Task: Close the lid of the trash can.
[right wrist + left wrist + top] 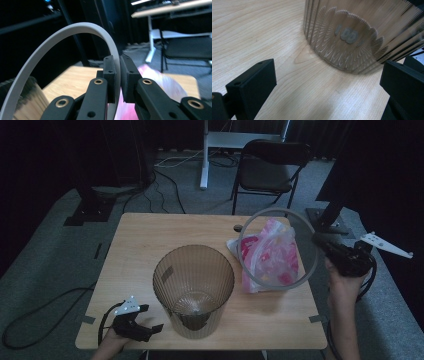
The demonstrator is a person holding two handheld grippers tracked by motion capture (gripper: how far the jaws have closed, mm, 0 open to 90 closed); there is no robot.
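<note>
High view: right claw (320, 241) clamped on grey ring (278, 249), held tilted in the air over pink bag (270, 256); ribbed bin (194, 287) down-left of ring on surface (140, 245) — 1 leftward carry away.

Left gripper view: left claw (324, 82) wide, empty, beside bin.

Right gripper view: pads (111, 77) pinching ring rim.

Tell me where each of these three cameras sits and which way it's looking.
High view: above the person's side, looking forward and down on the table; both forearms, left gripper, right gripper.
Left gripper view: low by the tabletop, facing the ribbed bin's base; jaws apart.
Right gripper view: raised, facing the room; jaws clamp the grey ring.
Shared: all three show the bin; the high and right gripper views show the ring.
</note>
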